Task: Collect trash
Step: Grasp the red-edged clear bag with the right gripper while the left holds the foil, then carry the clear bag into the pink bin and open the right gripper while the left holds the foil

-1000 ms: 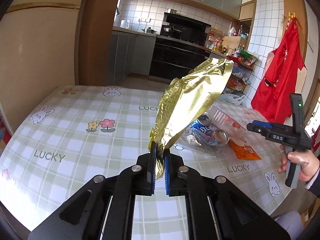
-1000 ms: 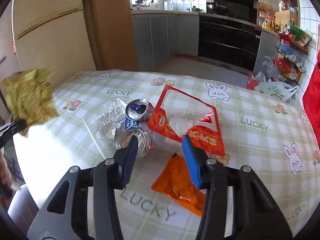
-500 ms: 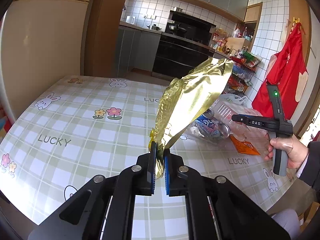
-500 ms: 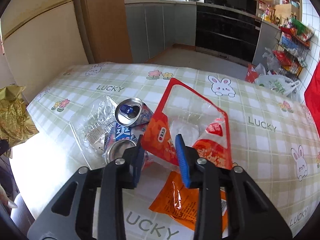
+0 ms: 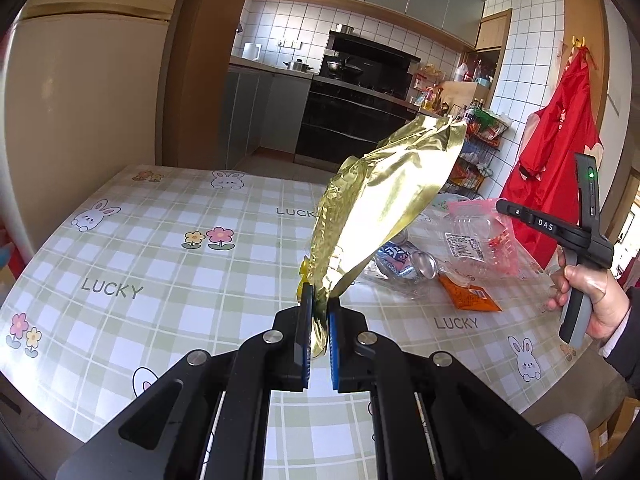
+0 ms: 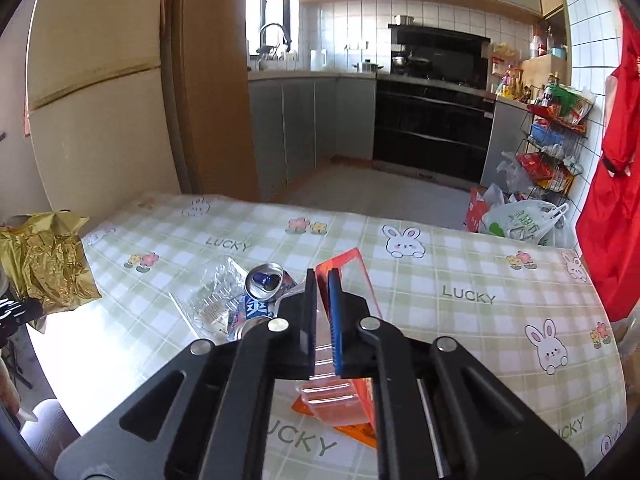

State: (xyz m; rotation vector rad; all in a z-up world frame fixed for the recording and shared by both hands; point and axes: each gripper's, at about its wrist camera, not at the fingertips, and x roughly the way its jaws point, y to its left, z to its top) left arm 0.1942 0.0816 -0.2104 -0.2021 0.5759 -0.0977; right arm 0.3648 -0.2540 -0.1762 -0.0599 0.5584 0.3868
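Since 1.0 s ago the right claw (image 6: 322, 312) is going from wide apart above the litter to pinched narrow on the red-and-clear snack bag (image 6: 352, 276), and that bag is now coming up off the counter (image 5: 168, 264); in the left view it is hanging beside the right hand (image 5: 592, 300). The left claw (image 5: 319, 336) is keeping its narrow pinch on the gold foil bag (image 5: 384, 204), which is standing up and leaning right, long axis running from the claw tips toward upper right.

Largest to smallest, what is lying on the counter:
- clear plastic wrapper (image 6: 216, 296), flat, left of the right claw
- 2 crushed blue cans (image 6: 266, 282), touching each other, just beside the wrapper
- orange sachet (image 5: 468, 292), flat, directly under the lifted snack bag

Judgement: both claws are loaded, so no further pick is possible until 1 is emptying. No bin is visible in either view. The remaining pile is lying nearer the right claw, just left and below its tips.
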